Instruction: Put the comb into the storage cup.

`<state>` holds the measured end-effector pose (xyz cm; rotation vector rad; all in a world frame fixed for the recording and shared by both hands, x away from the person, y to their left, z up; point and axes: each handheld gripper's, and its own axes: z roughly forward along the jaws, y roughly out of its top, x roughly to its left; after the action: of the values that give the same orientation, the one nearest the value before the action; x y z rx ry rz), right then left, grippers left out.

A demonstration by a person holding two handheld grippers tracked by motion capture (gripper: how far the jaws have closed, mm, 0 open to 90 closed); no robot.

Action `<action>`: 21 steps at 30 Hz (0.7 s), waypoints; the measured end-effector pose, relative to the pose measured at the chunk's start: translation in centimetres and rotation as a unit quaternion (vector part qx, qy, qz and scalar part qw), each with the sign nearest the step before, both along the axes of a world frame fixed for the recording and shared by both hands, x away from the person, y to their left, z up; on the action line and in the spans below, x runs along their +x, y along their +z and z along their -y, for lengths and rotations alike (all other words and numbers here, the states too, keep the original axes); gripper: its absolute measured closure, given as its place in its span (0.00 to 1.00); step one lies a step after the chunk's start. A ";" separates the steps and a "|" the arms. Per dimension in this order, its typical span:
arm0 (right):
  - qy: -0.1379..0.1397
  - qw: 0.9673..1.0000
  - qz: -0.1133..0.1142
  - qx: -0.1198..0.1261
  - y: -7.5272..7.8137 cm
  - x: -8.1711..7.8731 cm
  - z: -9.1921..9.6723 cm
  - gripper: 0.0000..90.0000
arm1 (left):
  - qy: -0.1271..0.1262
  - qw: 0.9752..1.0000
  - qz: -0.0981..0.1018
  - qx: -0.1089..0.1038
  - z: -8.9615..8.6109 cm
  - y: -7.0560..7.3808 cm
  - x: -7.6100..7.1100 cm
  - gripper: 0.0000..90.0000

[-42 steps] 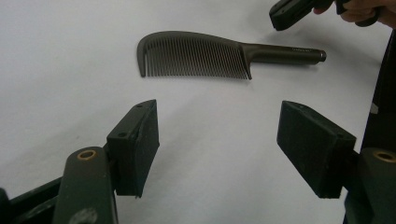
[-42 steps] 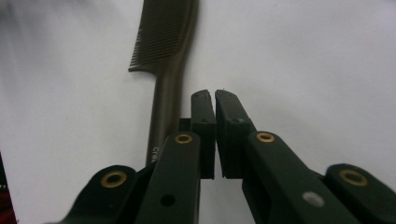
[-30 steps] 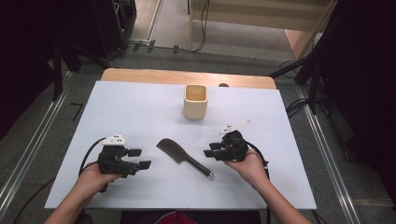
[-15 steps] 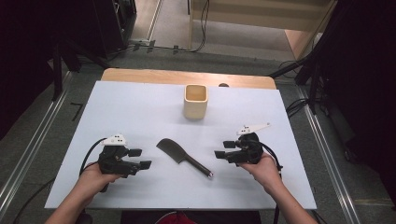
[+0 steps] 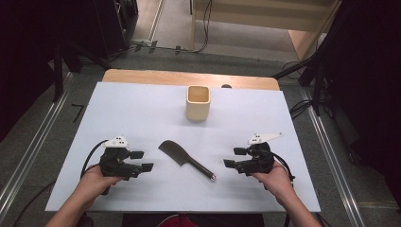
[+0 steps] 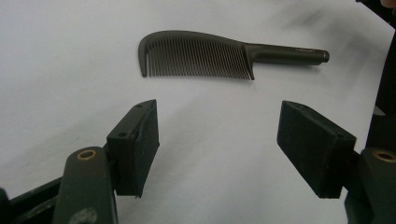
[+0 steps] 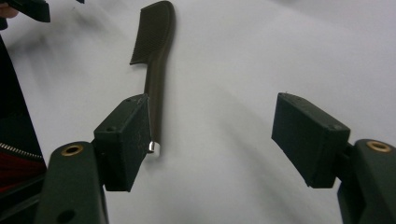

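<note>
1. The comb (image 5: 185, 160) lay flat on the white table (image 5: 142, 109), between my grippers, so either could take it.
2. My left gripper (image 5: 141, 161) waited open and empty.
3. My right gripper (image 5: 231, 157), jaws just opened, held nothing.

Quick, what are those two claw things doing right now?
Left gripper: open, holding nothing.
Right gripper: open, jaws just been opening, nothing between them; comb lies apart.
</note>
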<state>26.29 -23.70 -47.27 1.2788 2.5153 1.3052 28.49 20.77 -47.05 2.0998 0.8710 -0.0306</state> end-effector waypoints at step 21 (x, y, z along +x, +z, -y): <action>-0.026 1.000 -0.015 0.000 -1.0 -2.3 3.3 0.26 | -0.002 1.000 -0.001 0.000 0.0 -0.1 0.0 0.34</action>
<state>23.95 -26.97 -48.22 1.3648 2.4825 1.2844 28.46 20.76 -47.11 2.1020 0.8692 -0.0347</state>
